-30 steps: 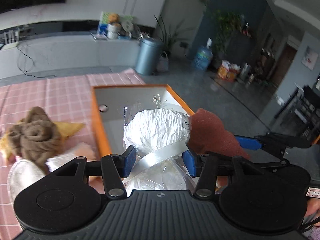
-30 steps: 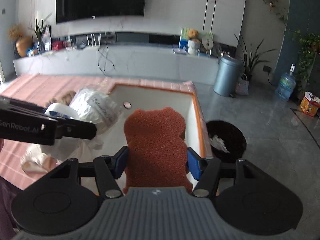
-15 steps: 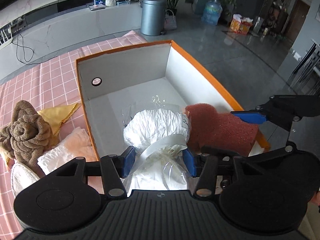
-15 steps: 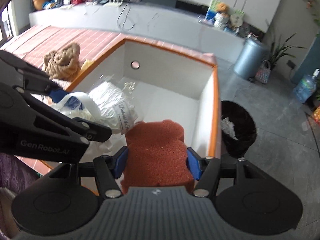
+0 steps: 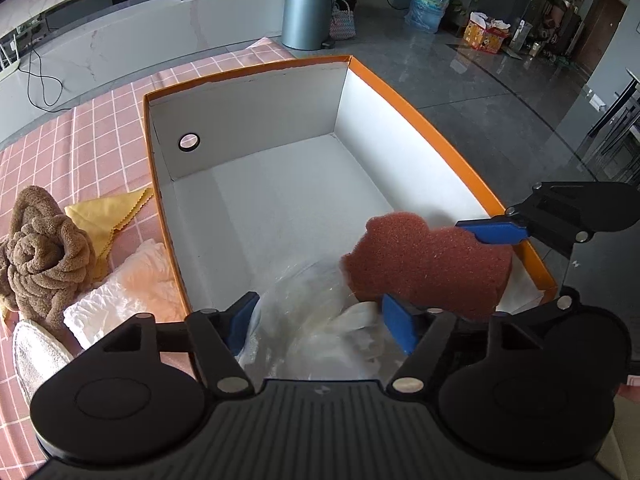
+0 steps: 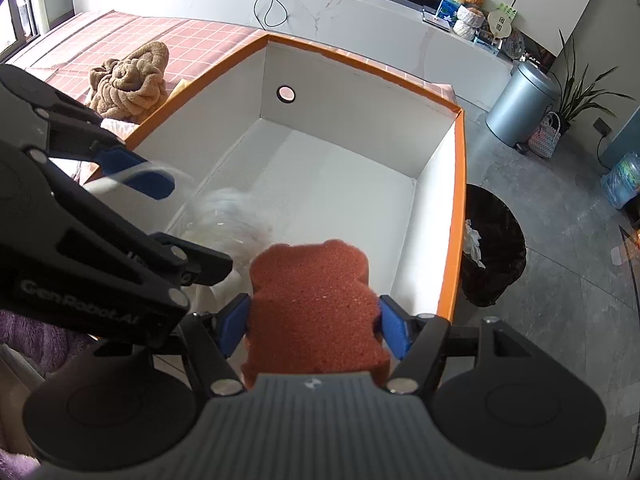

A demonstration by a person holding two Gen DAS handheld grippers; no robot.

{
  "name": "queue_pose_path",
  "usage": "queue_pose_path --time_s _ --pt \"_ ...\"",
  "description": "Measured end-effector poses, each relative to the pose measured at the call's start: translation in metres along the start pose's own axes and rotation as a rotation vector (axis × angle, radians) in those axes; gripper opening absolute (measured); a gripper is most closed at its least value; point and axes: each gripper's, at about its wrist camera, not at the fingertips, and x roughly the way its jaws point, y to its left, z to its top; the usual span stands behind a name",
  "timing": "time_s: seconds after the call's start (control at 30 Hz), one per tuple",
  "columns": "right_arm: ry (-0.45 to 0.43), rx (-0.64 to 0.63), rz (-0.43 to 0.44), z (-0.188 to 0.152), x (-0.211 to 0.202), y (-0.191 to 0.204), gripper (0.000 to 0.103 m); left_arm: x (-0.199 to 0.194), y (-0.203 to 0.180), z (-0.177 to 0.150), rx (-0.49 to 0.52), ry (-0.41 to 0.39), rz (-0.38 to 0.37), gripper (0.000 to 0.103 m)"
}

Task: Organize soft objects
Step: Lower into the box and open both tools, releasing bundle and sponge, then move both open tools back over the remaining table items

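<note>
Hovering side by side over the near end of the orange-rimmed box (image 5: 420, 128), both grippers tilt steeply down into it. The left gripper (image 5: 320, 320) has just been opening: its blue pads stand wide, well clear of the clear plastic bag of white stuffing (image 5: 308, 304) that lies loose and blurred between them, apparently dropping onto the white box floor. Letting go low inside the walls makes sense, since a light, slippery bag would otherwise slide off the rim.

The right gripper (image 6: 314, 322) has also just been opening, yet the rust-red sponge (image 6: 312, 304) sits upright between its pads, and they appear to press its sides. In my view it is about to be released just to the right of the bag, close to the right wall, so the two soft things end up packed together.

Outside the box on its left, on the pink checked cloth of the table (image 5: 92, 152), wait a rolled brown towel (image 5: 44, 248), a yellow cloth (image 5: 108, 212), a pale peach-and-white cloth (image 5: 128, 292) and a white knitted piece (image 5: 36, 356). I judge sorting is well under way but unfinished.
</note>
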Motion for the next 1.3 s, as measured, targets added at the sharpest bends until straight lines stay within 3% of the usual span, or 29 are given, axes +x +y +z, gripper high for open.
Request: queue_pose_path --time_s 0.43,0.6,0.83,1.3 --pt "-0.043 -0.011 -0.067 0.005 -0.019 0.003 0.075 -0.021 0.009 -0.002 -0.049 -0.069 -0.051 0.089" --pt "-0.094 -0.01 -0.14 0.004 -0.035 0.008 0.075 -0.042 0.016 -0.007 -0.044 -0.165 -0.09 0.089" --pt "-0.206 0.052 -0.178 0.0 -0.06 0.02 0.075 -0.072 0.032 -0.024 -0.071 -0.297 -0.103 0.089" --pt "-0.424 0.188 -0.168 0.008 -0.064 0.082 0.075 -0.115 0.072 -0.071 -0.155 -0.49 -0.01 0.089"
